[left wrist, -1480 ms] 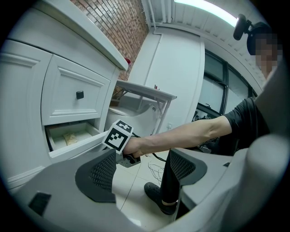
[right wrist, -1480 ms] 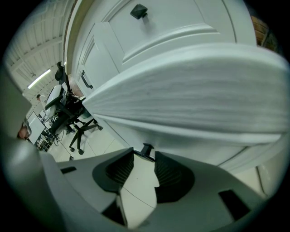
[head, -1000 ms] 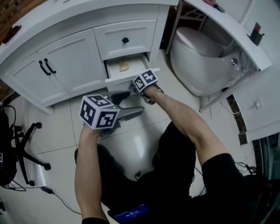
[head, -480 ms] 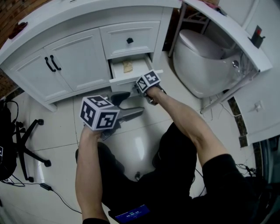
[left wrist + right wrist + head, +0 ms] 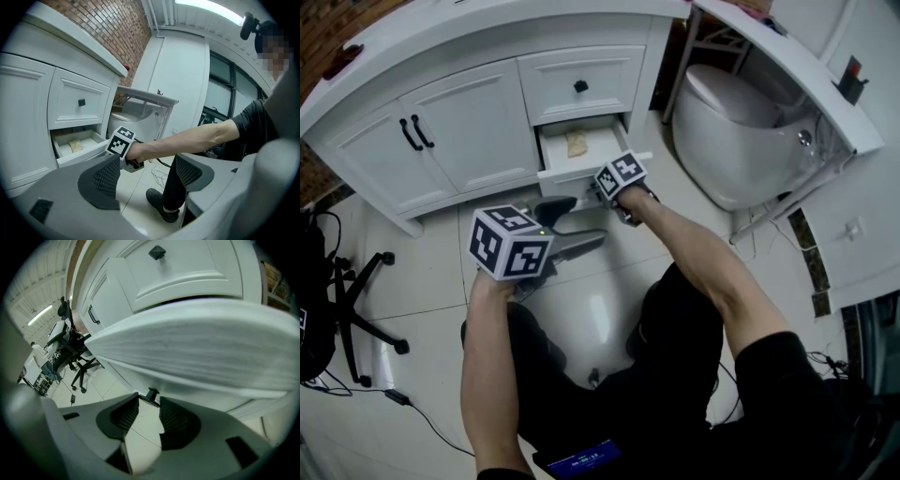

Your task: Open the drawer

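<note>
White vanity cabinet [image 5: 469, 131], standing on a tiled floor [image 5: 581, 300]; two doors with black handles at left, two drawers at right. Upper drawer [image 5: 553, 89]: closed, black knob on its front. Lower drawer [image 5: 586, 170]: the task's thing, pulled partly out of the cabinet, interior exposed, one small tan item [image 5: 575, 142] lying inside. Right hand-held gripper [image 5: 149, 399]: at the lower drawer's front panel, jaws set narrow and closed on the drawer's small black knob [image 5: 151, 393], which sits at their tips. Left hand-held gripper [image 5: 149, 161]: held above the floor, near the drawer but apart from it, jaws wide, nothing between the pads. White toilet [image 5: 722, 122]: to the right of the cabinet. Black office chair [image 5: 356, 309]: on the floor at far left.
</note>
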{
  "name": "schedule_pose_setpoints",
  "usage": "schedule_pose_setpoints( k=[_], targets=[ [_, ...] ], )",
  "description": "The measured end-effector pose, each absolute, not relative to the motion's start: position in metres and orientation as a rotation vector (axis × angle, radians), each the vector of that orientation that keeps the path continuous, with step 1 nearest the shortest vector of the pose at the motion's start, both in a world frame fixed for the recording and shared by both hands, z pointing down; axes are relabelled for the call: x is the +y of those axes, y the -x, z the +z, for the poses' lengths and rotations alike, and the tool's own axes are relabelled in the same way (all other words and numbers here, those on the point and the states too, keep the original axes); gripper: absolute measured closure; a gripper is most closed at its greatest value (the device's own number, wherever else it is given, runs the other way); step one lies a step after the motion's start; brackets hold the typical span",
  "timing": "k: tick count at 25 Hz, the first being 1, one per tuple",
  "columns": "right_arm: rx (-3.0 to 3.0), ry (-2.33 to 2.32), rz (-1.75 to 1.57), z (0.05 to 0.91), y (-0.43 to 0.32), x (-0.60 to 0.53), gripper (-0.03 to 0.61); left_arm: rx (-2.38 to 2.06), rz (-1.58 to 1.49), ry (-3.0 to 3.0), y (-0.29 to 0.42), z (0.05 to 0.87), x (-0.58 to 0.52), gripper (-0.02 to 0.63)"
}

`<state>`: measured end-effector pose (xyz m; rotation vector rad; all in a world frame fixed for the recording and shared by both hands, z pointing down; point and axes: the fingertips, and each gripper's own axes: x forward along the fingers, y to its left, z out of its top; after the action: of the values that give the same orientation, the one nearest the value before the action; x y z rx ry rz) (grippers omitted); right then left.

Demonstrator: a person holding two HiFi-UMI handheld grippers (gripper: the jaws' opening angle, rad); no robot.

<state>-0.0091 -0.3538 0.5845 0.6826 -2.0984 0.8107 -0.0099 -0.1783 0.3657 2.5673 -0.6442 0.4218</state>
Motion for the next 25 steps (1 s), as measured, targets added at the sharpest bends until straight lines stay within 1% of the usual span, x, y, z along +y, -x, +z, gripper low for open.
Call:
schedule_pose_setpoints(
  k=[25],
  targets=[
    [-2.064, -0.636, 0.786, 0.586, 0.001, -0.322, 0.422, -0.676, 0.426, -2.567, 0.012, 0.362, -0.15, 0.239]
  ],
)
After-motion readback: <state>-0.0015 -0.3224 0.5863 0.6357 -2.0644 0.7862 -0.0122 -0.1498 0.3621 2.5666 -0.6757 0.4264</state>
